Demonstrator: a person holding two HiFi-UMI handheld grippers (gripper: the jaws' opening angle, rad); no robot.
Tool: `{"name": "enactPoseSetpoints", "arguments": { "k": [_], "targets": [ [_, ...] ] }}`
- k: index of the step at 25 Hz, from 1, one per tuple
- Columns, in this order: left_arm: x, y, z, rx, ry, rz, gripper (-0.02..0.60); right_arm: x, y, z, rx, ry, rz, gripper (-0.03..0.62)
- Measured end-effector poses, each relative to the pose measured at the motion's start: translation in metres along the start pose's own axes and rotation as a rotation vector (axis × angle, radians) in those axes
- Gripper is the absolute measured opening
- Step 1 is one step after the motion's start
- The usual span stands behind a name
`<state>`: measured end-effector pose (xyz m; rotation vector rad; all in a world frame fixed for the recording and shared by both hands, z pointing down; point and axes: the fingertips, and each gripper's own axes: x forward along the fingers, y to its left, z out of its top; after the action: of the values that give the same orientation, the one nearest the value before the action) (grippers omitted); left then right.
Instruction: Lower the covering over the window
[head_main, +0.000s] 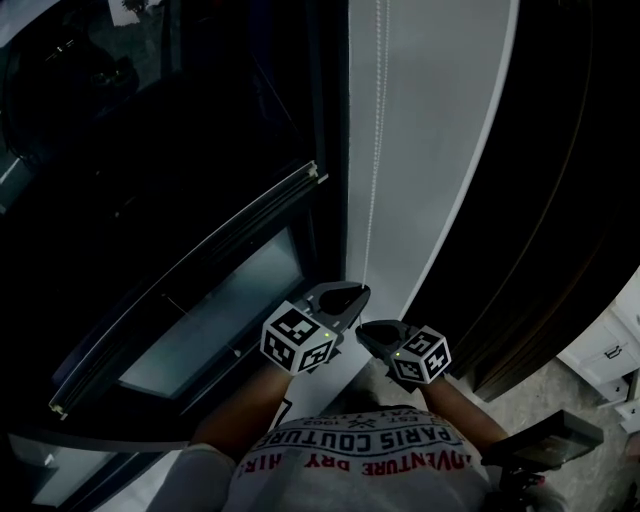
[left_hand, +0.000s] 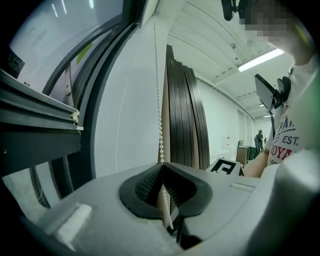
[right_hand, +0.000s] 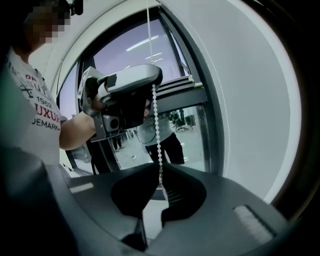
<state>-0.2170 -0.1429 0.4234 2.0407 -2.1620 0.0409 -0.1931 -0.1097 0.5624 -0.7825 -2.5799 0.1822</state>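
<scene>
A white bead chain (head_main: 372, 150) hangs along the white wall strip beside the dark window. The covering's dark bottom rail (head_main: 190, 285) runs slantwise across the pane, with lighter glass below it. My left gripper (head_main: 345, 291) is shut on the chain, which runs down between its pads (left_hand: 150, 182). Just below and to the right, my right gripper (head_main: 372, 330) is shut on the same chain (right_hand: 156, 130) where its tips meet. In the right gripper view the left gripper (right_hand: 125, 95) sits higher on the chain, and the rail (right_hand: 187, 87) lies behind it.
A white wall strip (head_main: 430, 150) separates the window from tall dark panels (head_main: 560, 200) that lean at the right. A white cabinet (head_main: 610, 350) stands on the floor at the lower right. The person's printed shirt (head_main: 360, 455) fills the bottom edge.
</scene>
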Motion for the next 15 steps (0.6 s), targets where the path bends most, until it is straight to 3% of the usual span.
{"name": "enactPoseSetpoints", "arguments": {
  "k": [4, 9, 15],
  "targets": [
    [-0.004, 0.004, 0.001, 0.008, -0.013, 0.009, 0.006, -0.012, -0.001, 0.021, -0.008, -0.039, 0.039, 0.138],
    [-0.005, 0.006, -0.001, 0.007, -0.009, 0.003, 0.008, -0.051, -0.016, 0.096, -0.022, -0.161, 0.017, 0.138],
    [0.004, 0.006, -0.002, 0.004, -0.002, -0.008, 0.006, -0.078, 0.001, 0.212, -0.158, -0.315, 0.056, 0.138]
  ]
}}
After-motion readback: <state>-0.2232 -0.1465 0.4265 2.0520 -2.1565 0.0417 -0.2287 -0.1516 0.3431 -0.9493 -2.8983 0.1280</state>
